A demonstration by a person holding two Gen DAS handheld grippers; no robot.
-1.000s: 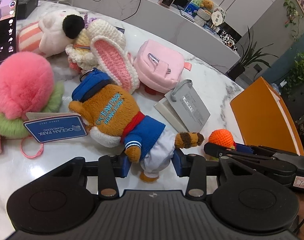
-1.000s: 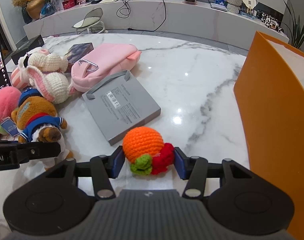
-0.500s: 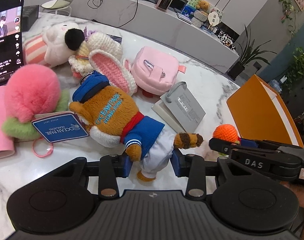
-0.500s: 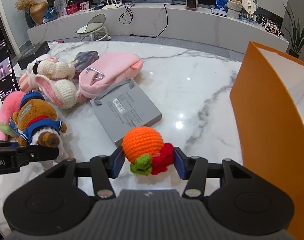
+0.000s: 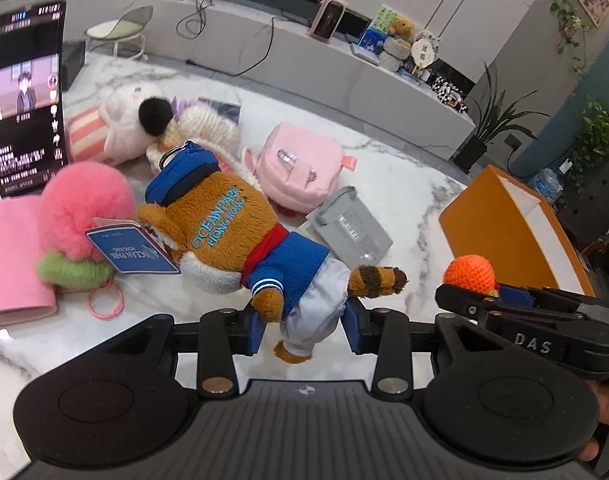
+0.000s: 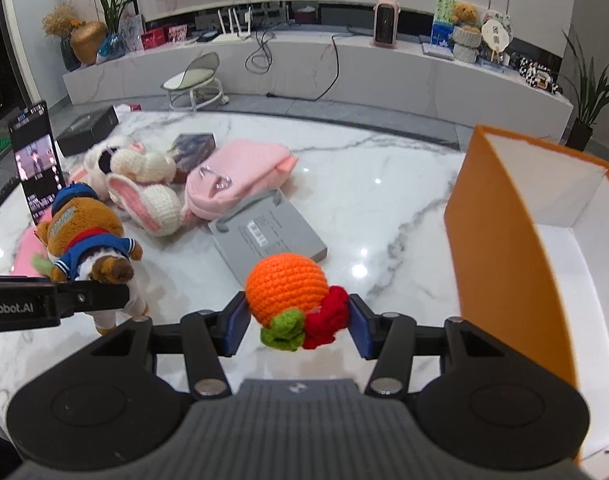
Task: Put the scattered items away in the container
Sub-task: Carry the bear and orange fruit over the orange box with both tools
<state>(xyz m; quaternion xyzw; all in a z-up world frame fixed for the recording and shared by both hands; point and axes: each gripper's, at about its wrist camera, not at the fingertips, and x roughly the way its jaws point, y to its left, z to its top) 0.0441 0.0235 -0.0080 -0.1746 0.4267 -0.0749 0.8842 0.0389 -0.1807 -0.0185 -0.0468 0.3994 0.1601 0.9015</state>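
Both toys have come up off the worktop [image 6: 384, 184] since the earlier frames, so you are past the pick-up. Your left jaws [image 5: 304, 326] are clamped on the sailor plush [image 5: 240, 236] at its trousers, its head hanging forward of them. Your right jaws [image 6: 298, 326] are clamped on the crochet orange [image 6: 288, 286]. Just right of those jaws stands the orange box [image 6: 500, 264], open-topped, its white inside showing. Judging by this, carrying over its wall comes next.
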